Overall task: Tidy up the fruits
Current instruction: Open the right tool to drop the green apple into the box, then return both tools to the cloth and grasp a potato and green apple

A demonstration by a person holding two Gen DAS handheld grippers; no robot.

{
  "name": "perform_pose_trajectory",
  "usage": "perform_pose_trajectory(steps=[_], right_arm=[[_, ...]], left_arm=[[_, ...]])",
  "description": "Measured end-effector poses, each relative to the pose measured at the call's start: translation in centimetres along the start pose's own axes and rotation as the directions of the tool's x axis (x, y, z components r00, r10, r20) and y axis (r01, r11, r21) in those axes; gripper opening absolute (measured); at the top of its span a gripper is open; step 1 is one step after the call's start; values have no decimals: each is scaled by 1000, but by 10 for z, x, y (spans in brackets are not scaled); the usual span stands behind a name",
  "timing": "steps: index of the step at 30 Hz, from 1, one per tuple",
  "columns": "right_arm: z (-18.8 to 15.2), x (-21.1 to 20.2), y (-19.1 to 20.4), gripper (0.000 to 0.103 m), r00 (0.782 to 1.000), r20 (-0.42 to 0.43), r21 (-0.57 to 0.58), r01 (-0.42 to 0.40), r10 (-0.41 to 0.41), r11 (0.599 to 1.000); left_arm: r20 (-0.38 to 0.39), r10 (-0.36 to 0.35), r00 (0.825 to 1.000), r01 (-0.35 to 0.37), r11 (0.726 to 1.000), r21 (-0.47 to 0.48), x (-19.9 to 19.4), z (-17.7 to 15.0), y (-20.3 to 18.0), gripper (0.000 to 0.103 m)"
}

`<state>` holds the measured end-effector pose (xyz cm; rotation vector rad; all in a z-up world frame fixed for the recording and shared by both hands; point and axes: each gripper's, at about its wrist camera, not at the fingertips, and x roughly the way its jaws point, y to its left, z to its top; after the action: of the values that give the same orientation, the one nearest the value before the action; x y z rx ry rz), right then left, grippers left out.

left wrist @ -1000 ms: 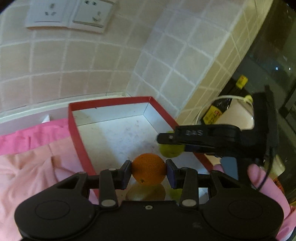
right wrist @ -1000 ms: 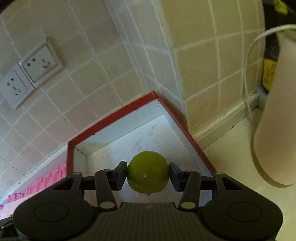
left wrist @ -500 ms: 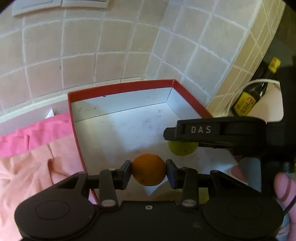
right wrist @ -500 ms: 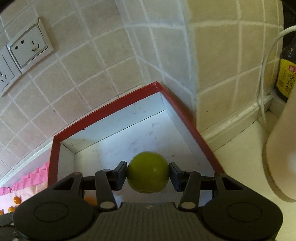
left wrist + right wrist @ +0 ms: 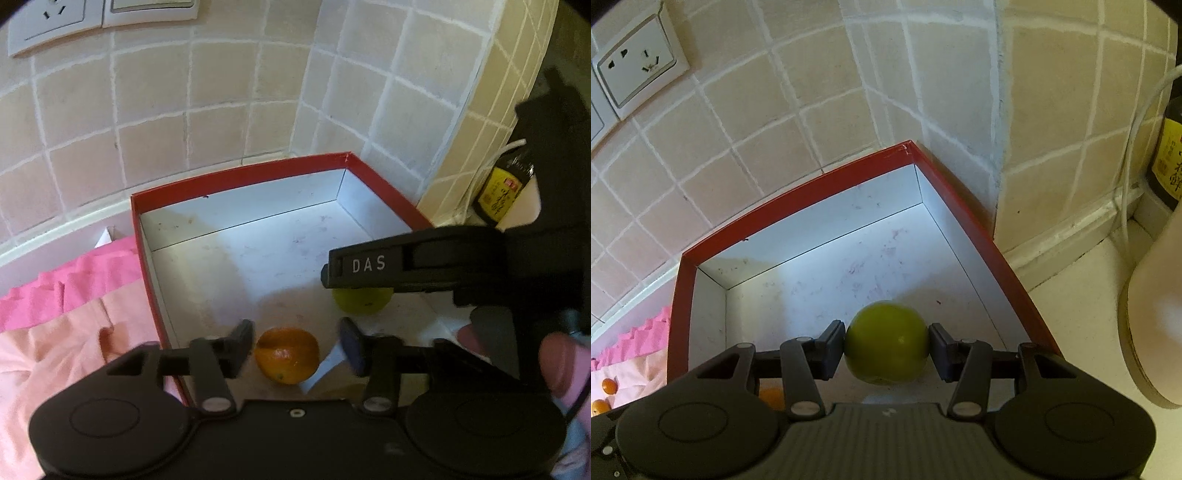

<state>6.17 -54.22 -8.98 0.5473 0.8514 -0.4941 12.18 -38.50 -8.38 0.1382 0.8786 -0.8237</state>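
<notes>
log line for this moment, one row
left gripper: open, orange released in red box | right gripper: shut on green fruit over box

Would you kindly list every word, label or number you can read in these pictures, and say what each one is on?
"DAS": white letters on the side of the right gripper, seen from the left wrist view.
Yellow label on the dark bottle: printed characters, too blurred to read.
Wall socket: no readable text.
</notes>
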Motion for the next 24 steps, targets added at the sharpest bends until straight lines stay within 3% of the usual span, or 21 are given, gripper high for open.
perform_pose_trajectory(steps=[5,7,12,17,20,24], right_arm=[[1,-11,-1,54,1000,13,22,-13,13,1000],[3,-27,0,61,999,36,34,-41,39,999],[3,-80,18,64,991,127,-4,-42,42,999],[-11,-140,51,81,975,216,-69,-35,49,997],[-25,-168,79,83,967,245,-126,-36,66,991],[-51,-191,123,86,963,238,-198,-83,130,977]], left_arm=[[61,5,998,-8,999,43,-28,4,-3,75],[77,10,997,-13,999,46,-42,5,-2,76],[152,18,988,-26,998,51,-97,4,10,76],[214,40,976,-46,999,24,-169,-3,43,78],[223,73,972,-78,997,11,-209,-8,69,78],[265,178,948,-169,984,-55,-267,-26,116,79]])
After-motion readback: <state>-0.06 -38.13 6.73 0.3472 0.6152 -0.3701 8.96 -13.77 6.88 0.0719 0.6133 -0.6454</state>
